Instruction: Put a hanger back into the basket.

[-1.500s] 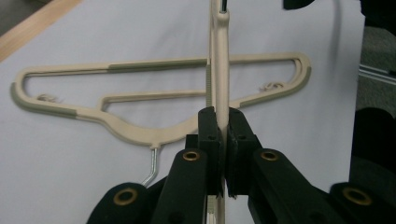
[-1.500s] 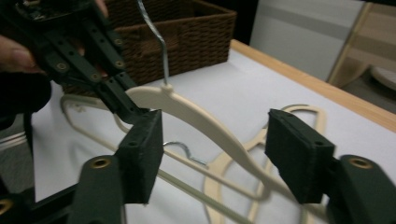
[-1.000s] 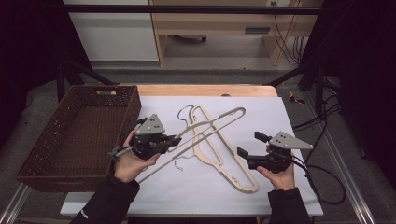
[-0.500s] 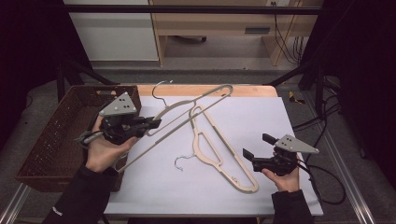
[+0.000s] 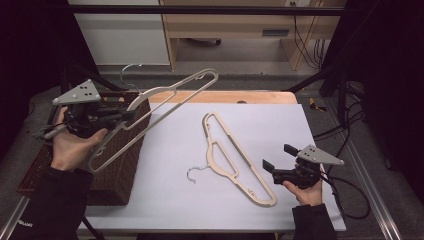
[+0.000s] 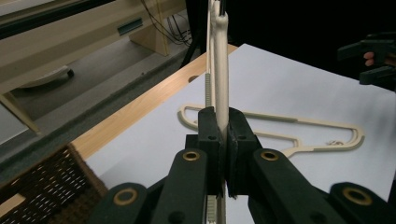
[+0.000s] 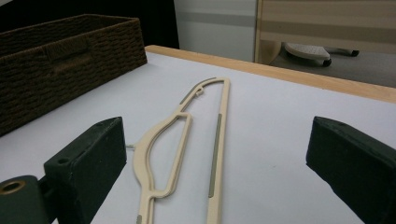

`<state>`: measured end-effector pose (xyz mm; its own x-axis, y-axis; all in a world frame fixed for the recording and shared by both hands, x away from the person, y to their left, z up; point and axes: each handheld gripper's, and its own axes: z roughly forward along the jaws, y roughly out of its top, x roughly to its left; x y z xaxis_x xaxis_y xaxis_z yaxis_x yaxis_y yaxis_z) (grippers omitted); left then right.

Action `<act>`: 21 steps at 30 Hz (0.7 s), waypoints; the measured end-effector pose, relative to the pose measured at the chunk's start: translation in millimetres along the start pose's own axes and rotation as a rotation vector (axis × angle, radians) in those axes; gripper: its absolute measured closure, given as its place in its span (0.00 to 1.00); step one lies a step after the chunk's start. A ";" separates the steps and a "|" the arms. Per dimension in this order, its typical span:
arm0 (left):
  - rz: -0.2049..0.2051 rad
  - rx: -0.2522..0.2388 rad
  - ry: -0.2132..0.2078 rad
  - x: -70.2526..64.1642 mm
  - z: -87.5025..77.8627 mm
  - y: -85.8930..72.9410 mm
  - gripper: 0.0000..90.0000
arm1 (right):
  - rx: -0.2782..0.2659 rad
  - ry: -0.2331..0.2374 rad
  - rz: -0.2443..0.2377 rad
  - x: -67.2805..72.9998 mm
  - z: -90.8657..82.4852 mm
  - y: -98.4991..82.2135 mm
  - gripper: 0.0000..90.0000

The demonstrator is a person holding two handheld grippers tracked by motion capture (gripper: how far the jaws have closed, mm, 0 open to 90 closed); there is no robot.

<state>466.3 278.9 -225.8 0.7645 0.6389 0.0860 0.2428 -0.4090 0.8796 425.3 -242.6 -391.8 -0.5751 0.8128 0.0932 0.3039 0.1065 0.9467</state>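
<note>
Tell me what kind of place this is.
Likely a lab data-collection bench: a white-topped table framed by black rails, cables on the floor behind, handheld gripper rigs working with hangers and a basket.

We saw a pale sheet covering the wooden counter, and cables trailing on the floor beyond.

Lab-type recording bench: white-topped table inside a black metal frame, dark surroundings, loose cables on the floor at far right, plain wooden furniture beyond.
</note>
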 end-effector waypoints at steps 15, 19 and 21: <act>-0.038 0.047 0.110 53.3 -27.4 -40.2 0.96 | 0.013 -0.004 0.003 0.3 1.8 -1.0 0.06; -0.065 0.061 0.148 70.4 -37.2 -56.2 0.96 | 0.014 -0.005 0.004 0.4 1.9 -1.0 0.06; -0.069 0.058 0.154 73.8 -39.2 -59.5 0.96 | 0.016 -0.005 0.003 0.3 2.2 -1.2 0.06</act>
<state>484.9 375.9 -253.4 0.6450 0.7575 0.1009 0.3292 -0.3946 0.8579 426.4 -241.2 -393.6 -0.5703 0.8161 0.0939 0.3178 0.1138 0.9413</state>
